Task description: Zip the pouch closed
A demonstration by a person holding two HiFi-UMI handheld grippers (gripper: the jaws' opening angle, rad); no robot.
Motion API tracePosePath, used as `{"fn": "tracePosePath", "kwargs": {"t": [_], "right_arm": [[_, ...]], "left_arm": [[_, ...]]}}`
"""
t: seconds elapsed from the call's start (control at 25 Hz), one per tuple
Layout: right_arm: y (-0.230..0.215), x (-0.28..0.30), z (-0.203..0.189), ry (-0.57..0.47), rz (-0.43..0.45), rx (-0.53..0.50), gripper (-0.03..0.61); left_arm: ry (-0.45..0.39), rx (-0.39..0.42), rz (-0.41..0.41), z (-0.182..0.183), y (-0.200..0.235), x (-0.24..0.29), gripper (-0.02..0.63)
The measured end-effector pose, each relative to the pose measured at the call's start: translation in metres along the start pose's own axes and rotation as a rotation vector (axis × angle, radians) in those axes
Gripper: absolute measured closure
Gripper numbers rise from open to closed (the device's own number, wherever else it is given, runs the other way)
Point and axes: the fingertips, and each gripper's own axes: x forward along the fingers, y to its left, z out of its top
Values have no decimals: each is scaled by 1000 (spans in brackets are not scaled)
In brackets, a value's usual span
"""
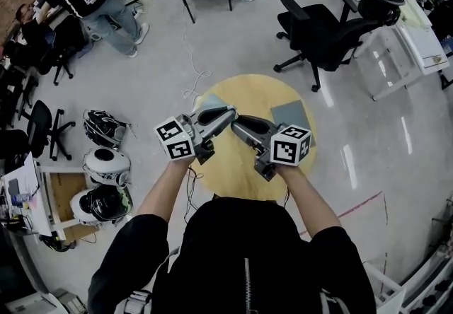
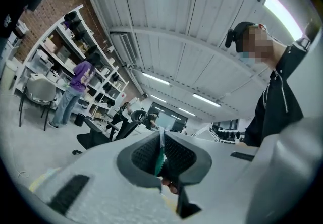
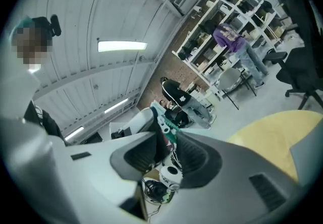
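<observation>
Both grippers are held up above the round yellow table (image 1: 248,90) with their tips almost touching. The teal pouch is pinched between them. In the left gripper view a thin green edge of the pouch (image 2: 158,160) sits between the ribbed pads of my left gripper (image 2: 160,140), which is shut on it. In the right gripper view the pouch's teal edge with a white zipper pull (image 3: 162,121) sticks up between the jaws of my right gripper (image 3: 164,137), which is shut on it. In the head view the left gripper (image 1: 228,115) and right gripper (image 1: 238,124) hide most of the pouch; a pale teal corner (image 1: 211,102) shows.
A grey-blue square mat (image 1: 290,113) lies on the table at the right. A black office chair (image 1: 325,30) stands beyond the table. Helmets (image 1: 106,164) lie on the floor at the left by a desk. People stand at the far side of the room.
</observation>
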Motion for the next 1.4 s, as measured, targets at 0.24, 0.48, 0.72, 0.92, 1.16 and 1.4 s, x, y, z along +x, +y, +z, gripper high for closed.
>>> {"fn": "tracePosePath", "kwargs": {"t": [0.24, 0.48, 0.72, 0.92, 1.16, 1.4], "right_arm": [[3, 2, 2, -13, 16, 1, 467], [2, 0, 4, -32, 31, 56, 503], [1, -6, 7, -61, 42, 75, 548], [5, -11, 14, -113, 90, 128, 560], [7, -8, 10, -99, 84, 132, 567], [6, -11, 8, -78, 53, 73, 572]], "left_arm": [[36, 23, -41, -1, -3, -2, 591], [106, 113, -49, -8, -3, -1, 591], [105, 113, -51, -10, 4, 0, 591], [102, 103, -60, -11, 2, -1, 591], [100, 97, -82, -9, -6, 1, 591], [95, 104, -89, -10, -8, 0, 594]]}}
